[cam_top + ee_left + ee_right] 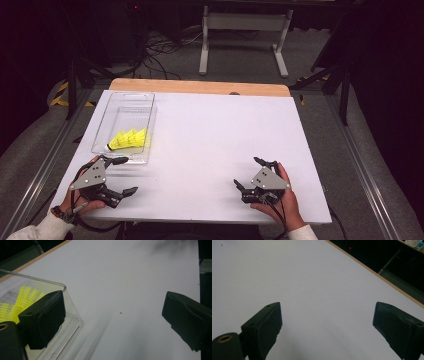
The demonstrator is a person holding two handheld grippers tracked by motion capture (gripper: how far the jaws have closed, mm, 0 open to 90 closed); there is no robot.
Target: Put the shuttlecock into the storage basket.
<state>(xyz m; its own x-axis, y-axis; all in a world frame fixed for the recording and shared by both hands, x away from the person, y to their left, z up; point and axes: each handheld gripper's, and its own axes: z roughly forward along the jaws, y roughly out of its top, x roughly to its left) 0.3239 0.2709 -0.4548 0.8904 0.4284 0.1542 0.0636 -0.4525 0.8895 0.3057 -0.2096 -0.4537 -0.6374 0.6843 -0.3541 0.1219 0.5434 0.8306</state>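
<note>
Both tongs rest low at the near edge of the white worktop [210, 130], each held in a hand, jaws spread wide with nothing between them. Left tongs [123, 176] sit at the near left, just beside the near end of a clear plastic tray [145, 100]; in the left gripper view one jaw overlaps the tray's rounded near corner [63, 286], whether touching or only in front I cannot tell. Right tongs [250, 172] sit near right, well apart from the tray, over bare worktop. Yellow shuttlecock [127, 139] lies on its side inside the tray, near end, cork toward the near left, mesh skirt [23, 298] fanned toward the far right. Judged step: reach in with the left tongs for the shuttlecock. To do it well: lift the jaws over the tray's near wall before moving in, keep them spread, close on the cork or skirt base rather than the soft mesh, and avoid nudging the light tray. Right tongs could steady the tray's right wall if it slides.
</note>
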